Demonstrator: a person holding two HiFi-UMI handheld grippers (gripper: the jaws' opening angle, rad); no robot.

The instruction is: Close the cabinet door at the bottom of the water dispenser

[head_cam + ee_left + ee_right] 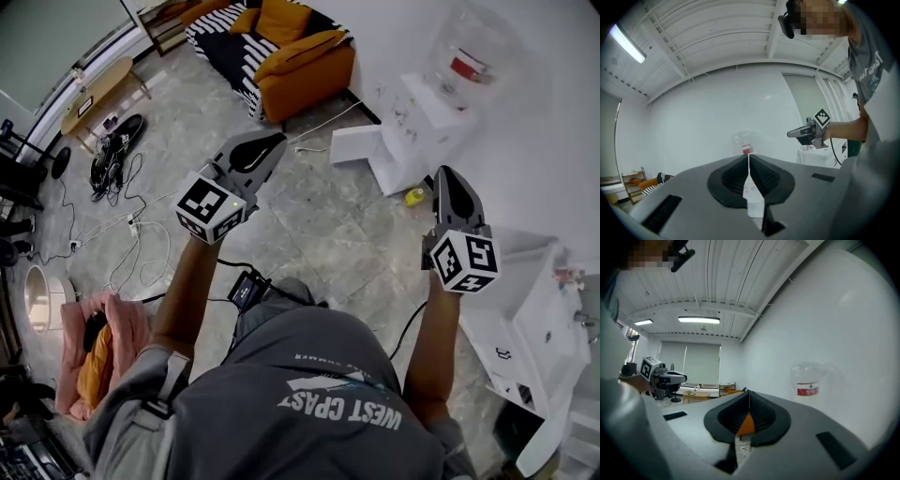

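The white water dispenser [427,117] stands against the far wall with a clear bottle [464,52] on top. Its bottom cabinet door [356,145] swings out open over the floor. My left gripper [277,141] is shut and empty, held level at left, well short of the door. My right gripper [448,173] is also shut and empty, just this side of the dispenser. In the left gripper view the closed jaws [748,157] line up with the bottle [746,143]. In the right gripper view the bottle [808,380] sits right of the closed jaws [748,392].
A small yellow object [413,196] lies on the floor by the dispenser's base. An orange sofa [300,61] stands at the back. A white cabinet [525,300] stands to the right. Cables [131,234] and a black box [246,291] lie on the stone floor at left.
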